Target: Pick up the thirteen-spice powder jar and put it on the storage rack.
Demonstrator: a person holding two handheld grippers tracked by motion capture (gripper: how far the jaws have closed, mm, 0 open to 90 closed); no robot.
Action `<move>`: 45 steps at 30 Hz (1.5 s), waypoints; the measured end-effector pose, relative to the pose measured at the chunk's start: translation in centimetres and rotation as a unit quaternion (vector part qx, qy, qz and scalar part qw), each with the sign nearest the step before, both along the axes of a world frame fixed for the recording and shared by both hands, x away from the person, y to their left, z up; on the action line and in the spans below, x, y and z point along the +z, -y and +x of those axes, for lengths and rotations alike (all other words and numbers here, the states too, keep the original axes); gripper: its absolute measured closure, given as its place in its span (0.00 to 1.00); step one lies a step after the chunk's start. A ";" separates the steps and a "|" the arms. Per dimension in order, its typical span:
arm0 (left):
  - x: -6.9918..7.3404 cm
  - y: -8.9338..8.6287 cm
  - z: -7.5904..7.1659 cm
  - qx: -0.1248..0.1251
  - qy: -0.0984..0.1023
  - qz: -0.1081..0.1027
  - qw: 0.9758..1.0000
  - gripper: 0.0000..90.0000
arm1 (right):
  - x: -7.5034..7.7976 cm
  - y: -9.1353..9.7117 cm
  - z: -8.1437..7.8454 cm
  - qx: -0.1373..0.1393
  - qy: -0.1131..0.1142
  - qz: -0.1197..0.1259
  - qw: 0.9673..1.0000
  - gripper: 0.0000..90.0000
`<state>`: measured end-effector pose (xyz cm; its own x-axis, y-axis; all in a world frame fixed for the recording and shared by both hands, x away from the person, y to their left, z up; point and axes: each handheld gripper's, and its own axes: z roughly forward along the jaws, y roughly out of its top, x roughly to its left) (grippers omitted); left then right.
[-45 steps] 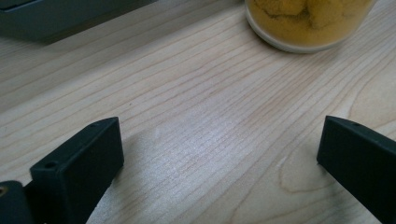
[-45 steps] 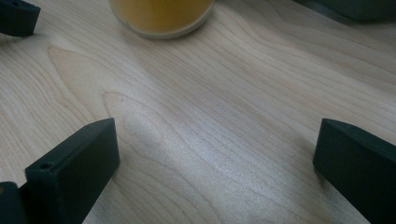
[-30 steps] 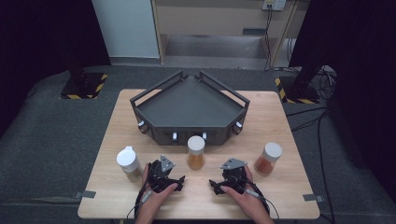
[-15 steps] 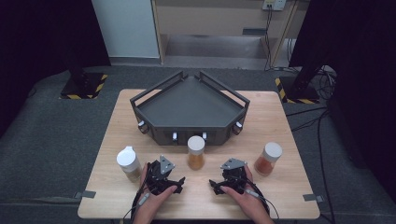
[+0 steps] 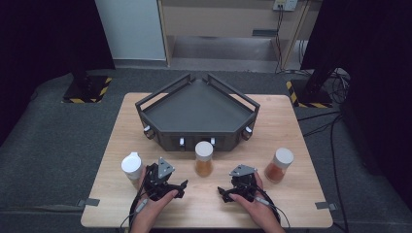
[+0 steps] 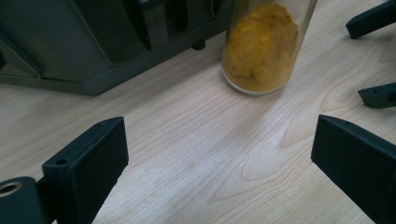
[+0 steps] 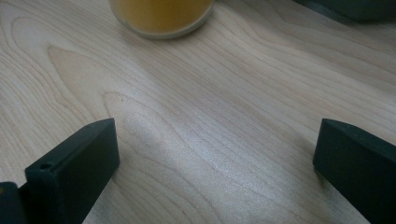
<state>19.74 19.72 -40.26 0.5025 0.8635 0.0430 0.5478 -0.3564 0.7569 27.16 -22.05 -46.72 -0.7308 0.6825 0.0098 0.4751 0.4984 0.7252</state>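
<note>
Three clear jars with white lids stand on the wooden table (image 5: 291,194). The middle jar (image 5: 203,158) holds yellow-orange powder and shows close up in the left gripper view (image 6: 264,44) and at the top of the right gripper view (image 7: 161,16). A jar (image 5: 132,167) stands at the left, and a jar of reddish powder (image 5: 279,165) at the right. My left gripper (image 5: 179,188) rests open on the table near the left jar. My right gripper (image 5: 222,193) rests open too, below the middle jar. Nothing lies between either pair of jaws.
A dark wedge-shaped tray (image 5: 197,109) with raised rails and front knobs fills the far half of the table; its front wall (image 6: 93,51) stands just behind the middle jar. The right gripper's fingertips (image 6: 376,18) show at the left gripper view's right edge. Dark floor surrounds the table.
</note>
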 end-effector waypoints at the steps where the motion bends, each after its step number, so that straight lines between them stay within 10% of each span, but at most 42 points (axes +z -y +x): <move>1: 0.2 -0.1 -0.1 0.001 0.001 0.000 1.000 0.03 | 0.0 0.0 0.0 0.000 0.000 0.000 1.000 0.00; 45: 4.5 -4.5 -1.2 0.035 0.049 -0.017 0.998 0.02 | 0.0 0.0 0.0 0.000 0.000 0.000 1.000 0.01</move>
